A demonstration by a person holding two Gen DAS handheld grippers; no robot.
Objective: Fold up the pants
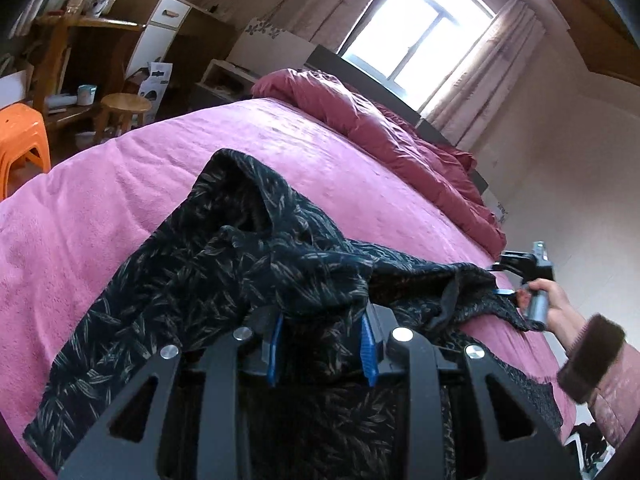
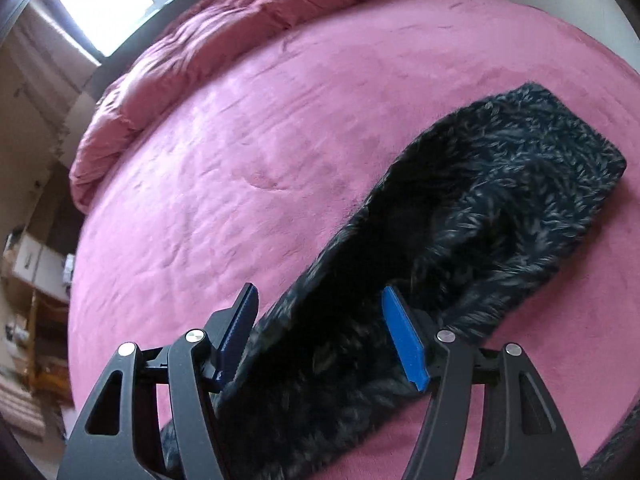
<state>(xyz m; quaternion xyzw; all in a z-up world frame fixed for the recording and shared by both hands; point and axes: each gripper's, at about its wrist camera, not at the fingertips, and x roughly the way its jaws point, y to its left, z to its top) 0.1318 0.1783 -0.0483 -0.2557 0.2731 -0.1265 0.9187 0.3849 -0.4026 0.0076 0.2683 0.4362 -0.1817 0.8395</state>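
Room: bedroom; pink bed [image 1: 120, 184] fills both views; rumpled red duvet [image 1: 384, 120] at the far side under a bright window [image 1: 420, 28]; orange stool [image 1: 20, 136] and wooden stool [image 1: 124, 104] far left.
Pants: dark pants [image 1: 224, 256] with pale leaf print, on the near part of the bed; bunched and humped in the left wrist view; one leg runs out long and flat in the right wrist view.
Left gripper [image 1: 322, 346]: clenched on a wad of pants; likely you pin it so the cloth can be pulled straight.
Right gripper [image 2: 320, 332]: released, jaws wide astride the leg; looks ready to pinch; blurred there.
Judgement: fold not yet made; still spreading.
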